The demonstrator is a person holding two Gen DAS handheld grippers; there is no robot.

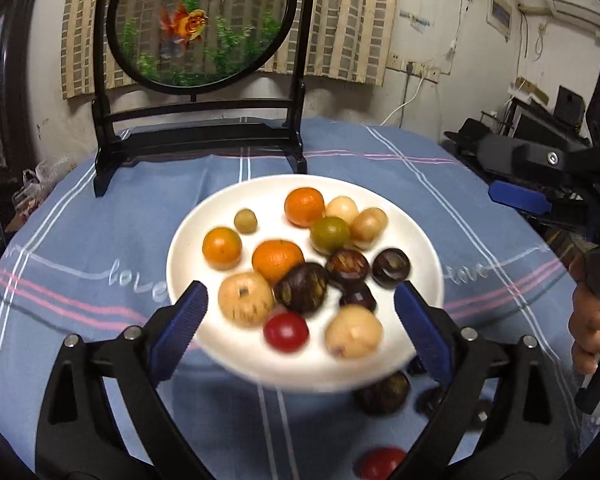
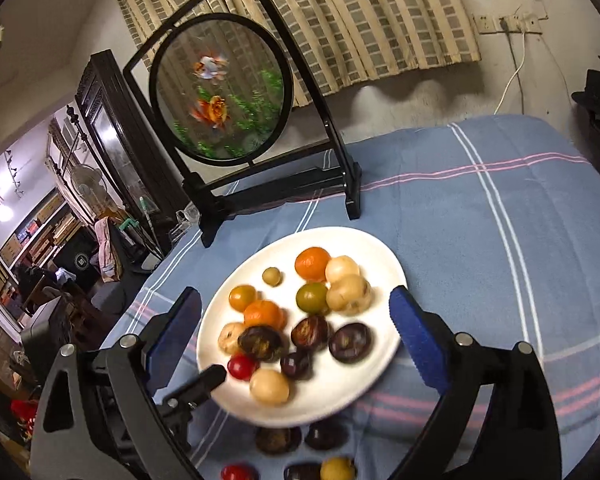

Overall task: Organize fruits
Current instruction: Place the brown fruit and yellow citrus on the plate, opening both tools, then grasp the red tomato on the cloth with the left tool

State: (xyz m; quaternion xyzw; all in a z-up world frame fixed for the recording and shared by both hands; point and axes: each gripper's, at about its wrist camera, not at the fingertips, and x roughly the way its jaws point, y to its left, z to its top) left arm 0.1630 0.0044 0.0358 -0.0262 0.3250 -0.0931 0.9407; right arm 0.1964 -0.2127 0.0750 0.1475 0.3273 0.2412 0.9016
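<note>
- My left tongs (image 1: 300, 292) and my right tongs (image 2: 296, 298) are both spread wide and pinch nothing. The white plate (image 1: 420, 240) sits just ahead of the tips, with its near rim between the pads.
- The fruits nearest my tips touch one another. If I close on 1, I judge a pad may shove its neighbour, and these round things could roll over the low rim onto the worktop (image 1: 100, 240).
- Both tongs aim at the same plate from close together, so they may clash if I reach with both at once.
- The loose fruits lie below and behind my tips, partly hidden by the tongs' arms. A low sweep could knock them away unseen.
- On the plate I count 14 in all:
  - 3 orange fruits (image 1: 304, 206)
  - 1 green-orange fruit (image 1: 330, 234)
  - 1 small green fruit (image 1: 245, 221)
  - 4 pale fruits (image 1: 246, 300)
  - 4 dark fruits (image 1: 391, 268)
  - 1 red fruit (image 1: 286, 332)
- Off the plate, on the cloth, the right view shows 5:
  - 3 dark loose fruits (image 2: 278, 440)
  - 1 red loose fruit (image 2: 238, 472)
  - 1 yellow loose fruit (image 2: 338, 468)
</note>
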